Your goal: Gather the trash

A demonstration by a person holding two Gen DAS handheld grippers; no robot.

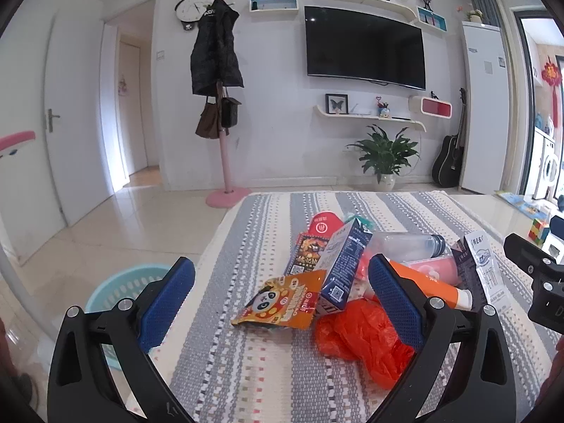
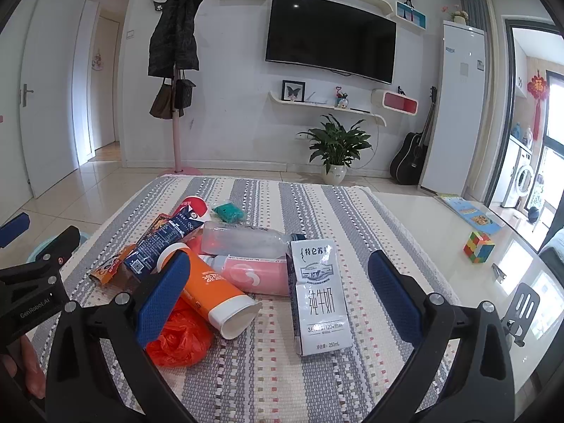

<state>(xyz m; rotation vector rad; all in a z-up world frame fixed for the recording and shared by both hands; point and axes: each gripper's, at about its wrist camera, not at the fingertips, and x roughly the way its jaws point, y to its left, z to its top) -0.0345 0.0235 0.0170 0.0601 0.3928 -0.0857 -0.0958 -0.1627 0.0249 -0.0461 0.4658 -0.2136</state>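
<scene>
Tabletop: fills the lower half of both views; a striped woven cloth covers most of it, with bare glossy surface along the right side of the right wrist view.
Laundry-style basket: pale teal, on the floor at lower left of the left wrist view, just off the cloth's left edge; partly hidden behind the gripper finger, contents not visible.
Trash pile: bunched mid-frame on the cloth, items touching or overlapping.
Clear bottle: lying on its side, looks empty, at the back of the pile.
Orange tube: lying flat, white cap toward the camera, overlapping a pink container.
White milk carton: lying flat at the right end of the pile.
Blue carton: tilted, propped on the pile.
Red plastic bag: crumpled at the near edge of the pile.
Panda snack wrapper: flat, at the left of the pile.
Left gripper: fingers spread wide, nothing between the pads; wrapper and blue carton sit between the fingers in view.
Right gripper: fingers spread wide, holding nothing; milk carton lies between them in view.
Open room: cloth near the lower frame edge is bare; far half of the cloth is bare too.
Rubik's cube: on the bare tabletop, right of frame, well apart from the pile.
Room: wall-mounted TV at upper centre, potted plant below it, coat stand at left.
</scene>
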